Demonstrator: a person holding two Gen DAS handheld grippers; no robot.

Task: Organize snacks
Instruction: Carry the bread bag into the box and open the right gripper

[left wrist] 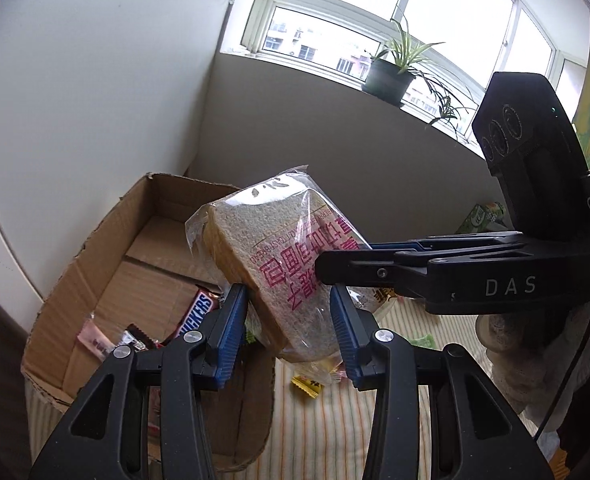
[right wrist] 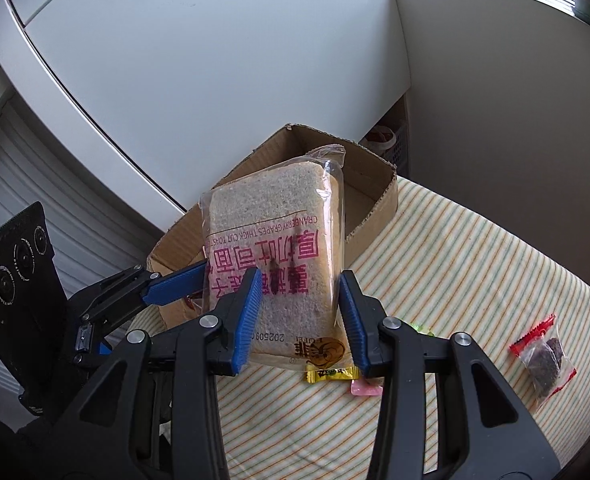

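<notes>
Both the left gripper (left wrist: 291, 328) and right gripper (right wrist: 301, 312) are clamping the bagged cranberry toast (right wrist: 275, 248) above the cardboard box (right wrist: 375, 204).

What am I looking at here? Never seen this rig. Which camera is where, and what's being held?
No robot: a person holds hand-held tongs in each hand, each with a fisheye camera looking along its fingers. The left wrist view is from the left tongs, the right wrist view from the right tongs; each also shows the other pair. Both sit around a clear bread packet above the striped cloth; which pair bears it I cannot tell. A cardboard box holds a Snickers bar and other snacks. On the cloth lie a yellow sweet, a pink sweet and a dark snack packet.
</notes>
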